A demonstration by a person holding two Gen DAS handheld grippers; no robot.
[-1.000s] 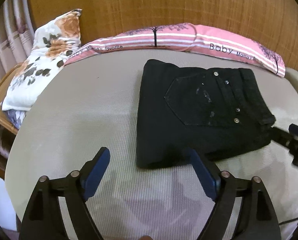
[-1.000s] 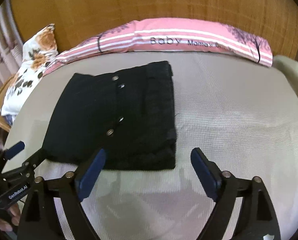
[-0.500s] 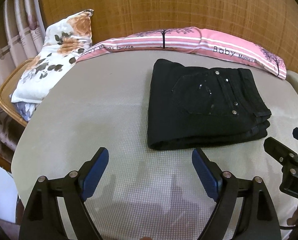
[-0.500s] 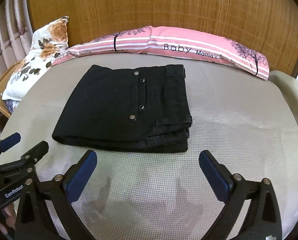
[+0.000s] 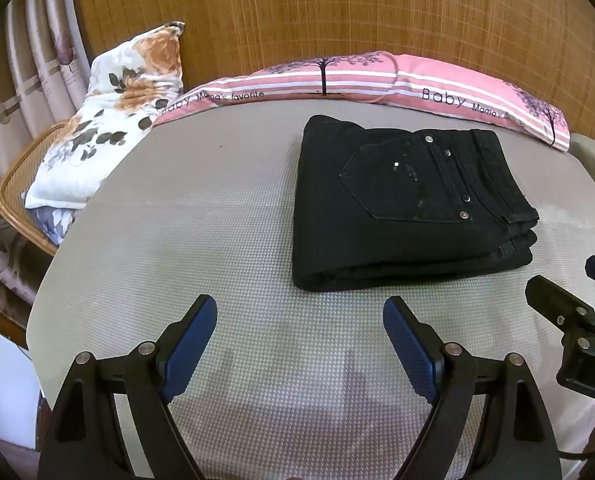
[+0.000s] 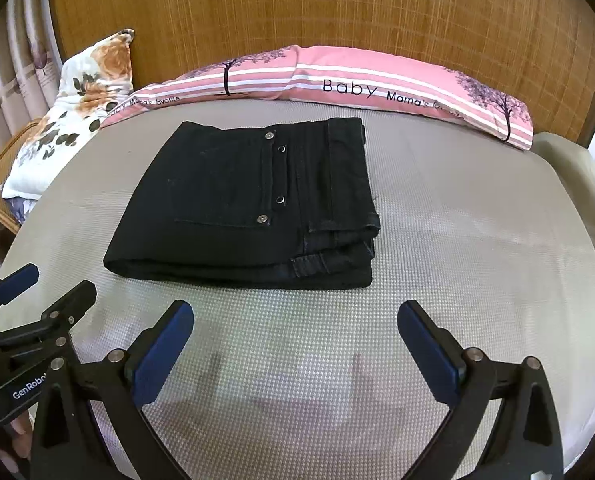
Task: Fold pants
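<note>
The black pants lie folded into a thick rectangle on the grey mat, back pocket and rivets facing up. They also show in the right wrist view. My left gripper is open and empty, a little in front of the pants' near edge, above the mat. My right gripper is open and empty, also in front of the near edge. Each gripper shows at the edge of the other's view: the right one and the left one.
A long pink striped pillow lies along the back of the mat against a woven wall. A floral pillow leans at the back left on a rattan chair. Curtains hang at the far left. A beige cushion is at the right.
Both grippers have pulled back from the folded pants toward the near edge of the mat. The pants lie still, now farther from both grippers.
</note>
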